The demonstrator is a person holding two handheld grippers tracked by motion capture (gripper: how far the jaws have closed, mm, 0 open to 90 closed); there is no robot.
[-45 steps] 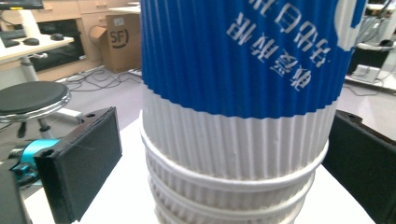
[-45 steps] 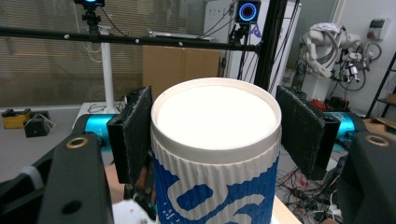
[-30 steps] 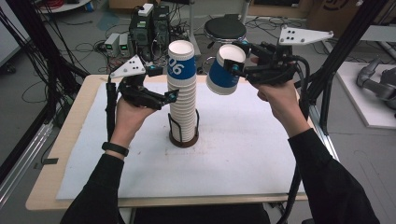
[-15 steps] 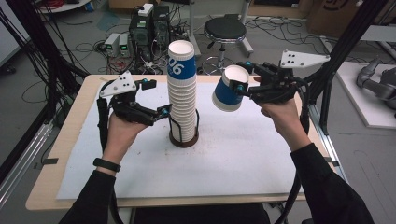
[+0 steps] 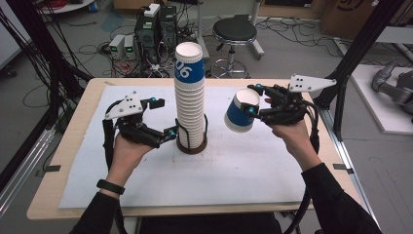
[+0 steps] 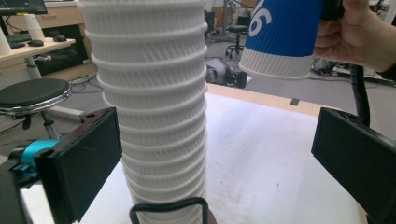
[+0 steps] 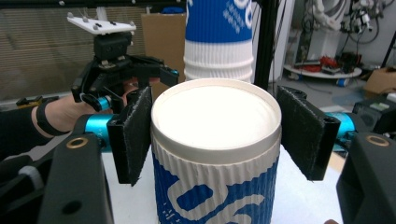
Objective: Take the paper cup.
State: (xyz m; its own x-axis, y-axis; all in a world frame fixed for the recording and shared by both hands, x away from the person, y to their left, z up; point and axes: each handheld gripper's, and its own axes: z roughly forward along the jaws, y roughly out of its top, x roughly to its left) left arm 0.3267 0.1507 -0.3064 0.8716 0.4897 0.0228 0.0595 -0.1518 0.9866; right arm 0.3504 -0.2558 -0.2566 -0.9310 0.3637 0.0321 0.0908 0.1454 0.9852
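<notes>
Since half a second ago: carried cup lowered and swung out to the right of the stack, mouth now tipped toward the camera; left hand drawn closer to the stack base.

High view. Tall stack of paper cups (image 5: 190, 97) standing in a wire holder (image 5: 191, 142) on the white mat (image 5: 243, 175). Left gripper (image 5: 171, 134) low at the stack's left, tips just beside the holder. Right gripper (image 5: 252, 111) holding the loose blue-and-white cup (image 5: 242, 110) in the air, well clear of the stack.

Left gripper view. Jaws wide apart, nothing between the pads; stack (image 6: 154, 112) nearer the left pad, touching or not: cannot tell. Cup (image 6: 285, 37) overhead at upper right, base down, with part of the hand.

Right gripper view. Cup (image 7: 215, 154) seated between both pads, clamped at the rim, bottom facing the lens. Left gripper (image 7: 122, 70) beyond, stack behind.

Risks, judged: rim-only grip on ribbed paper, so possible crushing or slipping out; open left jaw brushing the column could tip it, wire holder reaching only the lowest cups.

Pad contact readable from the gripper views; overall spacing from the high view.
</notes>
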